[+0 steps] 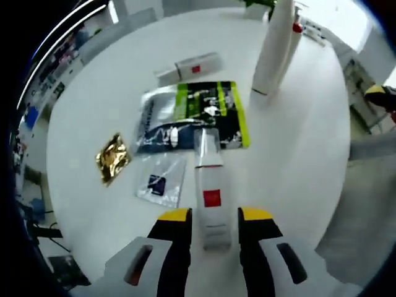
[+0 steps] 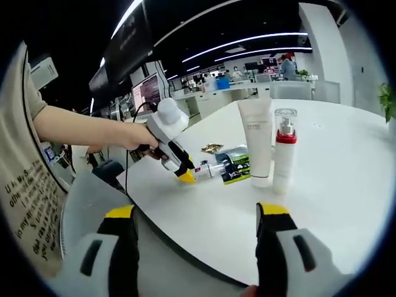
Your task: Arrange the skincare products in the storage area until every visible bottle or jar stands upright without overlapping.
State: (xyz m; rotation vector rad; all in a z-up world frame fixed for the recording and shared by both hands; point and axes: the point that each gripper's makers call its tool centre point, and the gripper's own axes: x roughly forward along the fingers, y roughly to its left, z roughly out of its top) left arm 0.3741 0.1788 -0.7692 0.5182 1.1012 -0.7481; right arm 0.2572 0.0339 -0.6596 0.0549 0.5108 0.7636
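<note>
White and round, the surface (image 1: pixel 297 142) carries everything. Left gripper view: the left gripper (image 1: pixel 215 223) has its jaws set around a small red-labelled tube (image 1: pixel 209 185) lying flat, its cap end toward the dark-and-green sachet (image 1: pixel 192 114); whether the jaws press it is unclear. Beside that sachet lie a gold foil packet (image 1: pixel 112 158), a clear pouch (image 1: pixel 161 179) and another flat tube (image 1: pixel 189 67). Right gripper view: the right gripper (image 2: pixel 195 232) hangs wide open, holding nothing, off the surface's edge, facing an upright white tube (image 2: pixel 257 142) and red-collared pump bottle (image 2: pixel 284 151) standing just beside the sachet.
</note>
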